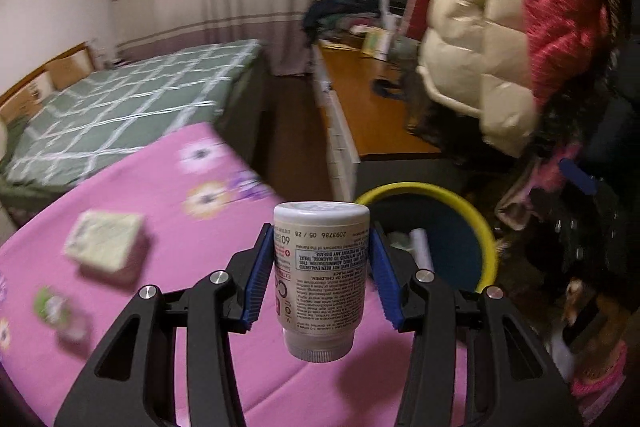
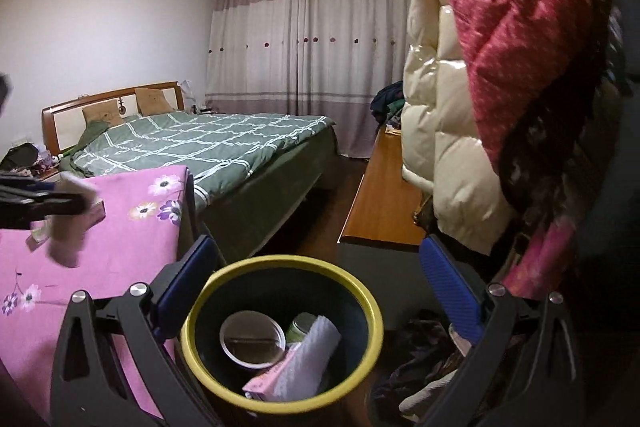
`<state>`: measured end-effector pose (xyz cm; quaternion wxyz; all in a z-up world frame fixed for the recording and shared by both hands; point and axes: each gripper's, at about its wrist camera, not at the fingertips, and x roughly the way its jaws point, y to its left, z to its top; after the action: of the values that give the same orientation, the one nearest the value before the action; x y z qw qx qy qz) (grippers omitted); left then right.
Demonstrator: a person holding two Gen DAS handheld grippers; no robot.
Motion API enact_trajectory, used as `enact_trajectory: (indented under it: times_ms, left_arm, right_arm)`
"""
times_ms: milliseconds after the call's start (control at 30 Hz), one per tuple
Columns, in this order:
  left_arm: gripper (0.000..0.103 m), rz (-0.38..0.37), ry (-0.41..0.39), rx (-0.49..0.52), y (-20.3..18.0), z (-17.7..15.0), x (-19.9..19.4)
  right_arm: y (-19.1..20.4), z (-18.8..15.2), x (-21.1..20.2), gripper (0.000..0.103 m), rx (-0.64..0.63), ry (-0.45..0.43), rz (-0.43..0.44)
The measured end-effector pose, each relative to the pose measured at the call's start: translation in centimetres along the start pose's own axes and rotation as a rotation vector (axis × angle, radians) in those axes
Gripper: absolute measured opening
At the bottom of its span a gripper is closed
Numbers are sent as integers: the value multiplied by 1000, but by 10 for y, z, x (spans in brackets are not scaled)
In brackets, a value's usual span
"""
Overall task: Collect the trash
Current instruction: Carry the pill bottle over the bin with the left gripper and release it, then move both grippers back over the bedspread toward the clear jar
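My left gripper [image 1: 320, 227] is shut on a white pill bottle [image 1: 320, 279], held upside down with its cap toward the camera, above the corner of a pink flowered cloth [image 1: 140, 307]. Just beyond it stands a dark bin with a yellow rim [image 1: 460, 199]. In the right wrist view my right gripper [image 2: 316, 243] is open and empty above the same bin [image 2: 280, 261]. Inside the bin lie a round bowl [image 2: 252, 341], a white roll [image 2: 312, 359] and a pink pack [image 2: 266, 381]. The left gripper with the bottle [image 2: 68, 223] shows blurred at the left.
A pale packet [image 1: 104, 245] and a small green-white item [image 1: 56, 307] lie on the pink cloth. Puffy cream and red jackets [image 2: 480, 107] hang at the right over a pile of clothes [image 2: 424, 359]. A green bed [image 2: 208, 143] and a wooden desk [image 2: 380, 195] stand behind.
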<state>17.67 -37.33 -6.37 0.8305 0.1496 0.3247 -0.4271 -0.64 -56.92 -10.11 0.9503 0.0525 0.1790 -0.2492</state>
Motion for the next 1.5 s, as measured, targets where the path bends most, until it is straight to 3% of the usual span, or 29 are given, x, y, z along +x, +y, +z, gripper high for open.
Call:
enact_trajectory:
  times_ms: [300, 433, 500, 533, 567, 700, 900, 1067, 1233, 1500]
  left_arm:
    - [47, -112, 101, 51, -66, 28, 93]
    - [47, -92, 166, 54, -80, 28, 129]
    - [51, -88, 182, 8, -74, 26, 133]
    - [71, -92, 175, -8, -69, 24, 129]
    - [83, -80, 148, -24, -64, 23, 120]
    - [87, -6, 44, -13, -42, 20, 75]
    - [91, 42, -44, -96, 11, 2, -2]
    - [93, 186, -100, -173, 68, -38, -60]
    - [96, 381, -151, -247, 132, -81, -109]
    - [96, 639, -181, -369, 244, -136, -146]
  right_arm:
    - [-35, -6, -12, 97, 62, 19, -50]
    - [-37, -10, -10, 97, 54, 39, -51]
    - [-36, -12, -8, 97, 52, 47, -43]
    - [-35, -13, -8, 97, 51, 48, -42]
    - [-35, -14, -7, 97, 49, 49, -41]
    - [-29, -15, -1, 97, 48, 58, -18]
    - [-11, -12, 3, 97, 32, 64, 18]
    - [13, -6, 12, 97, 7, 83, 69]
    - [59, 5, 24, 97, -59, 105, 160]
    - [160, 30, 51, 97, -153, 141, 363]
